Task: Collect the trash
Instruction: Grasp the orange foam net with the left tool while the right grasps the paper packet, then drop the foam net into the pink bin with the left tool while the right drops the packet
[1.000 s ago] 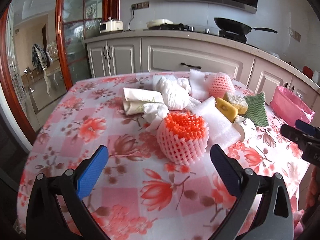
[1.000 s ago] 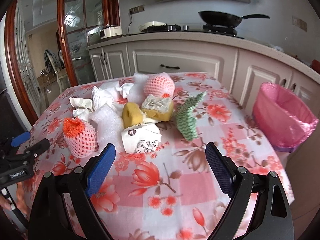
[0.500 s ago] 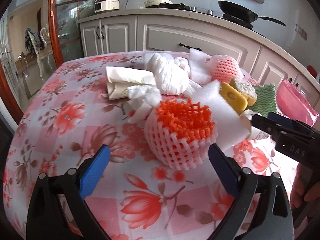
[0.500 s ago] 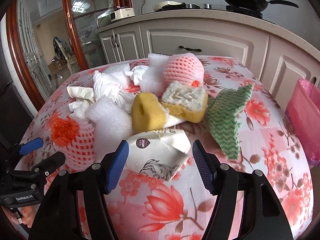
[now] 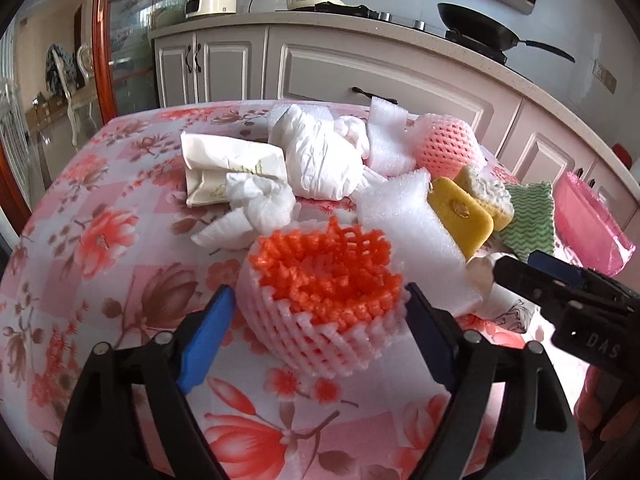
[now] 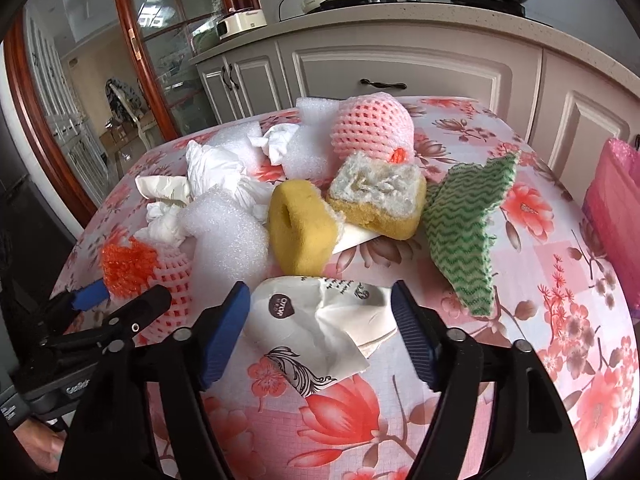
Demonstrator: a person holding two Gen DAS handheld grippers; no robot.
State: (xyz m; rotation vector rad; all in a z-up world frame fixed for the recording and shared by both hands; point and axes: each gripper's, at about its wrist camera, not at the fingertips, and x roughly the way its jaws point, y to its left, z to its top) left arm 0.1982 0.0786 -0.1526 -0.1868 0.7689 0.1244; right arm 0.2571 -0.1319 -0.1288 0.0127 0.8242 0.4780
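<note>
Left gripper (image 5: 316, 322): matte black plastic frame, two angled arms, each ending in a flat blue pad (image 5: 206, 338). Round silver pivot screws on both arms, lower part of the frame. Right gripper (image 6: 320, 330): same build, black arms, ribbed blue pads (image 6: 224, 334), silver screws at the linkages. Seen from the left wrist view, right edge, its black body carries white lettering "DAS". From the right wrist view, lower left, the other unit's body shows small white lettering, partly unreadable.
</note>
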